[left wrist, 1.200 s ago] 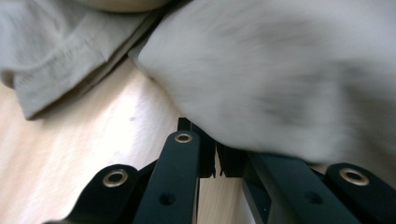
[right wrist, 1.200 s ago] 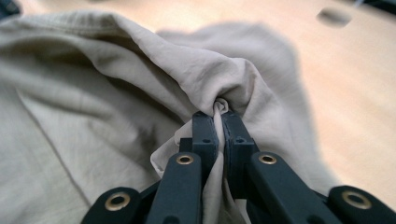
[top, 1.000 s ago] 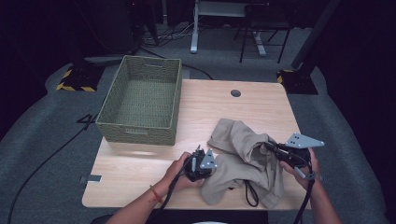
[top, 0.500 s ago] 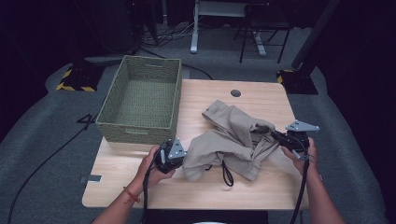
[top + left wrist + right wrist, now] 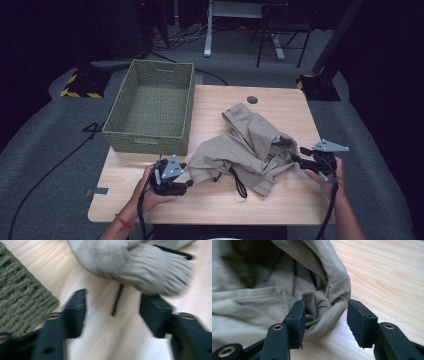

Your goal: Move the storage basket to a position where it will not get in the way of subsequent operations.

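Between my two grippers the khaki garment lies bunched on the table, right of the woven basket. Ahead of my left gripper, whose jaws stand wide and empty, sit a gathered cuff and a black drawstring. My right gripper, also wide open, brackets a folded hem without pinching it. I'd push forward until cloth fills both gaps, then close.
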Available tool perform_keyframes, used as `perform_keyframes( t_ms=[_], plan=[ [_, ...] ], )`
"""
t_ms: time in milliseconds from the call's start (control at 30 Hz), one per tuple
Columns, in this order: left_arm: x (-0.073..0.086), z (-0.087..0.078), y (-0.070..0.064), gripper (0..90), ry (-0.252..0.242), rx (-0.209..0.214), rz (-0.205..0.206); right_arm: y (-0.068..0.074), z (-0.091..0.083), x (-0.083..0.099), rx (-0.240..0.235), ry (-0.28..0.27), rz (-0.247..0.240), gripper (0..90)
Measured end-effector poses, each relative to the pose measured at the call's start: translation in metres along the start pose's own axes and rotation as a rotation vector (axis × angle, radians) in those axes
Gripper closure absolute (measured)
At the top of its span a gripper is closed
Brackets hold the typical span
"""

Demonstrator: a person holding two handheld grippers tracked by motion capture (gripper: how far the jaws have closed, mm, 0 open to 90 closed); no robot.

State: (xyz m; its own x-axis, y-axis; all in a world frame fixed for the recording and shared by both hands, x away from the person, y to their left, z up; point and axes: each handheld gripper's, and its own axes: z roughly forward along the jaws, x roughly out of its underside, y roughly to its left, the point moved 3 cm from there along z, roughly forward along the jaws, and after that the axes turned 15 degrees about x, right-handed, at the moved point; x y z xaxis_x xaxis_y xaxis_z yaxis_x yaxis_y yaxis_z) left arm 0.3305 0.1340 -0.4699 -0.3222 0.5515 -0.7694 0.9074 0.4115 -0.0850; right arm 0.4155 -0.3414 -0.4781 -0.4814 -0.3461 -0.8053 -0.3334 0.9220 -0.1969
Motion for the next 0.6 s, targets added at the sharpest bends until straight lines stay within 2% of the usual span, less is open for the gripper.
perform_keyframes(
  t_ms=[67, 133, 200, 267, 333, 400, 467, 533, 600],
  plan=[
    [0.001, -0.005, -0.008, 23.6, -0.017, 0.016, 0.003, 0.000, -0.011, 0.000, -0.023, -0.038, 0.003, 46.7],
    [-0.002, -0.007, -0.017, 21.7, -0.033, 0.052, 0.025, 0.002, -0.017, 0.000, -0.044, -0.056, -0.003, 45.5],
    [-0.008, -0.006, -0.026, 18.5, -0.041, 0.061, 0.046, 0.006, -0.020, 0.000, -0.055, -0.055, -0.023, 44.9],
    [-0.015, 0.000, -0.033, 19.3, -0.063, 0.094, 0.048, 0.011, -0.018, 0.002, -0.066, -0.036, -0.052, 47.8],
    [-0.021, 0.011, -0.034, 19.8, -0.074, 0.101, 0.044, 0.018, -0.011, 0.007, -0.081, -0.008, -0.087, 48.7],
    [-0.026, 0.024, -0.029, 20.9, -0.067, 0.095, 0.055, 0.024, -0.004, 0.011, -0.091, 0.019, -0.112, 49.6],
    [-0.031, 0.035, -0.020, 22.2, -0.059, 0.064, 0.048, 0.030, 0.002, 0.015, -0.115, 0.035, -0.130, 53.3],
    [-0.037, 0.044, -0.008, 22.4, -0.069, 0.021, 0.025, 0.036, 0.005, 0.017, -0.126, 0.048, -0.165, 56.6],
    [-0.043, 0.052, 0.004, 22.9, -0.077, 0.001, 0.005, 0.040, 0.007, 0.020, -0.169, 0.055, -0.178, 62.8]
  ],
)
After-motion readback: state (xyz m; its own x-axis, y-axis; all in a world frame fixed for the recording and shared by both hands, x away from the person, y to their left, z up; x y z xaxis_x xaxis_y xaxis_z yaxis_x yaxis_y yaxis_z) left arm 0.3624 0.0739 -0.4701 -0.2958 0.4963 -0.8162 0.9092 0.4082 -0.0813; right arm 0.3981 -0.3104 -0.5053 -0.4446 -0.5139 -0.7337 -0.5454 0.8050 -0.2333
